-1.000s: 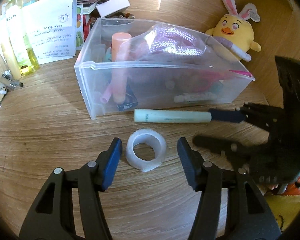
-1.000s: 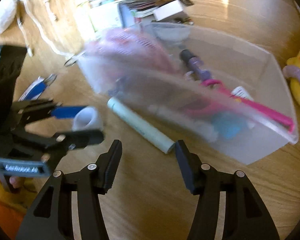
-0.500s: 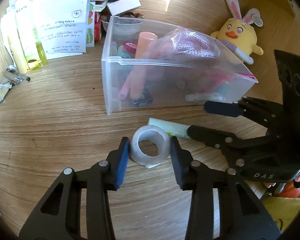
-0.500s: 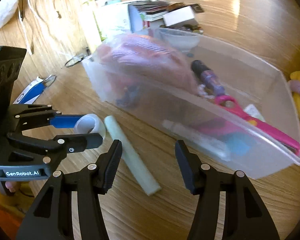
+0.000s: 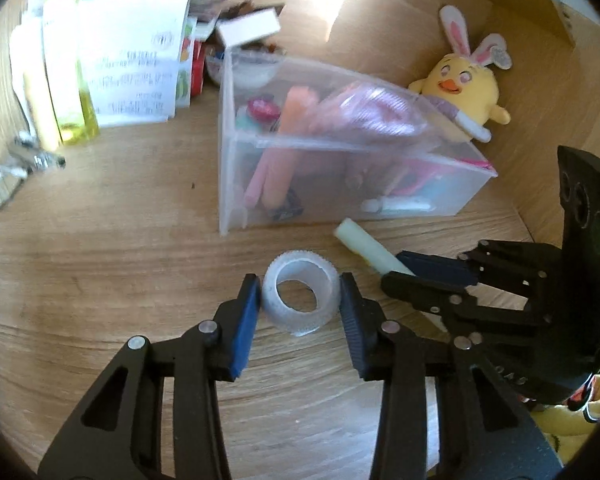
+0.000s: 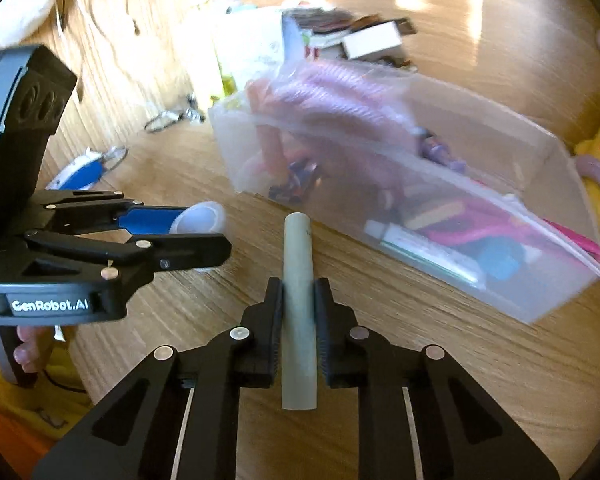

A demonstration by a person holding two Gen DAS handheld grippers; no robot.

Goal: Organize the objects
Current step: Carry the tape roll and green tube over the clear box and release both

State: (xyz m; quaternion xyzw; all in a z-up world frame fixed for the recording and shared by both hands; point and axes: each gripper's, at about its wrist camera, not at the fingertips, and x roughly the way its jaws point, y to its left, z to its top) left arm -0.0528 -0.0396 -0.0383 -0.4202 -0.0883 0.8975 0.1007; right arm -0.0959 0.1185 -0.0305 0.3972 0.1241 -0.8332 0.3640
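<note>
The left gripper [image 5: 300, 300] clamps a translucent ribbed tape ring [image 5: 299, 297]; the right gripper [image 6: 299, 300] pinches a smooth pale-green tube [image 6: 298, 308] near a clear plastic bin [image 6: 540, 304].

Both wrist views angled down, close; share clear bin [image 5: 340, 184], somewhat blurred.
</note>
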